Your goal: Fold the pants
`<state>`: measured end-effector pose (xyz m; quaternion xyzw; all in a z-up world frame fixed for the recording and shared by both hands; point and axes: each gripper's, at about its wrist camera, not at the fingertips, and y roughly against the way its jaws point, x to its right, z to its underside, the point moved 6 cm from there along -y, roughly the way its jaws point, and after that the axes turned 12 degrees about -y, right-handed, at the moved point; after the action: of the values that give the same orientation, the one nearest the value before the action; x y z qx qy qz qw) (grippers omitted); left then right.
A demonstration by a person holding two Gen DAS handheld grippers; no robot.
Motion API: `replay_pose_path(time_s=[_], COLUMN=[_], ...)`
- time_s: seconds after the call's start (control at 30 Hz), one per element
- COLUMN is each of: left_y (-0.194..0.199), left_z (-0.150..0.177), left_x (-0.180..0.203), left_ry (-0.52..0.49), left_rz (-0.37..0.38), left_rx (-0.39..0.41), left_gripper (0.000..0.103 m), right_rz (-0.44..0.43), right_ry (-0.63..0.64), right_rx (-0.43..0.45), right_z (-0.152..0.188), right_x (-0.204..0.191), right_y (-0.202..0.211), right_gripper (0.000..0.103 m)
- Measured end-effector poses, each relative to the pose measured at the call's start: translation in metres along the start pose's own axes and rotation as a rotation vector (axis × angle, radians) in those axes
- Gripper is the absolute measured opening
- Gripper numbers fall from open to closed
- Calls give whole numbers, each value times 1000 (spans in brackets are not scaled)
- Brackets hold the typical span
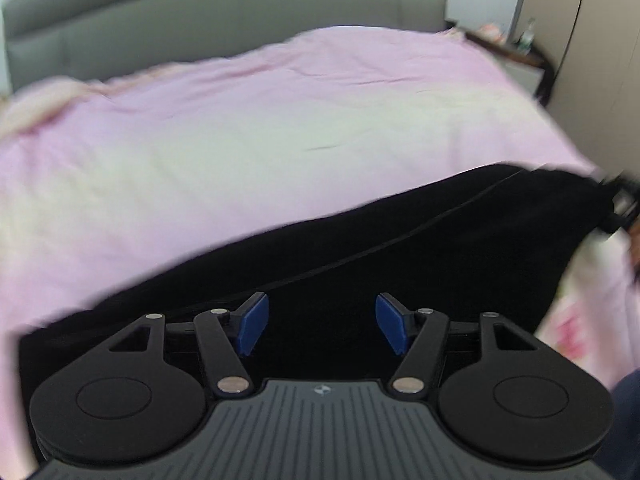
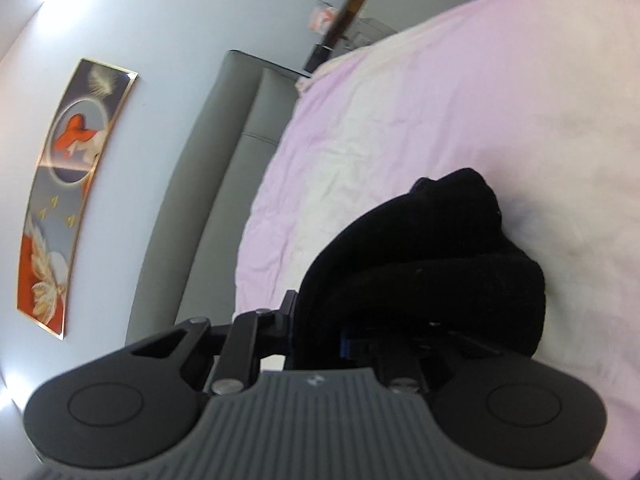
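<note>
In the left wrist view a grey padded headboard [image 1: 224, 12] runs along the far side of the bed; below it the pink sheet [image 1: 248, 120] spreads wide and mostly bare, creased, with a paler patch in the middle; the black pants [image 1: 360, 248] lie stretched in a long band across the near part of the bed, from the lower left up to the far right, a seam line running along them; the left tongs [image 1: 320, 328] hang over this cloth with their blue pads [image 1: 253, 326] standing well apart and nothing between them; at the far right edge the cloth runs to a point beside a dark, blurred shape; behind that corner of the bed stand a bedside table [image 1: 520, 60] and a beige wardrobe door [image 1: 592, 60]. In the right wrist view, rolled to one side, a framed picture [image 2: 68, 200] hangs on the white wall at left; next come the headboard and the sheet, open beyond the cloth; the right tongs [image 2: 344, 344] are clamped on a bunched fold of the pants, which bulges in a dark heap just ahead and hides the fingertips.
</note>
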<state>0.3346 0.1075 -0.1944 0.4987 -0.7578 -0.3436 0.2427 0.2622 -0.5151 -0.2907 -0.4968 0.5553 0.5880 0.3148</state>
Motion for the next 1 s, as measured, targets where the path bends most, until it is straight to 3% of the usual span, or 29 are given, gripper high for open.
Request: replay_pose_path(time_s=[0.1, 0.2, 0.3, 0.37, 0.43, 0.5, 0.57, 0.67, 0.73, 0.77, 0.87, 0.9, 0.93, 0.97, 1.0], left_y=[-50, -105, -146, -160, -164, -166, -169, -171, -171, -170, -170, -172, -173, -172, -172], left_z=[-5, 0, 15, 22, 25, 25, 26, 29, 31, 33, 38, 40, 42, 43, 44], left_x=[36, 63, 84, 90, 89, 83, 75, 66, 62, 60, 55, 54, 54, 53, 51], left_ry=[147, 190, 173, 132, 152, 191, 206, 225, 249, 259, 262, 256, 245, 242, 246], left_rz=[165, 234, 226, 189, 189, 209, 230, 252, 265, 269, 268, 255, 250, 253, 258], left_rx=[-3, -75, -168, -178, -171, -172, -181, -179, -172, -167, -163, -177, -180, -172, -170], left_gripper=[73, 71, 70, 72, 73, 73, 73, 70, 70, 70, 70, 66, 66, 66, 66], right_rz=[61, 63, 89, 131, 134, 74, -26, -116, -130, -132, -133, -135, -135, -137, -128], right_ry=[-102, -160, -199, -251, -164, 171, 675, 1258, 1578, 1799, 2266, 2369, 2471, 2523, 2501], right_rx=[-9, -10, -2, 23, 81, 119, 131, -6, -103, -169, -384, -410, -372, -317, -320], right_z=[-3, -3, -6, -10, -8, 10, 63, 155, 204, 233, 291, 301, 308, 310, 307], right_x=[27, 39, 36, 33, 5, -54, -118, -149, -136, -117, -48, -30, -15, -8, -10], right_y=[0, -3, -12, -20, -24, -27, -28, -30, -29, -27, -23, -20, -19, -22, -23], right_gripper=[14, 14, 14, 14, 13, 13, 13, 13, 13, 13, 16, 18, 18, 18, 18])
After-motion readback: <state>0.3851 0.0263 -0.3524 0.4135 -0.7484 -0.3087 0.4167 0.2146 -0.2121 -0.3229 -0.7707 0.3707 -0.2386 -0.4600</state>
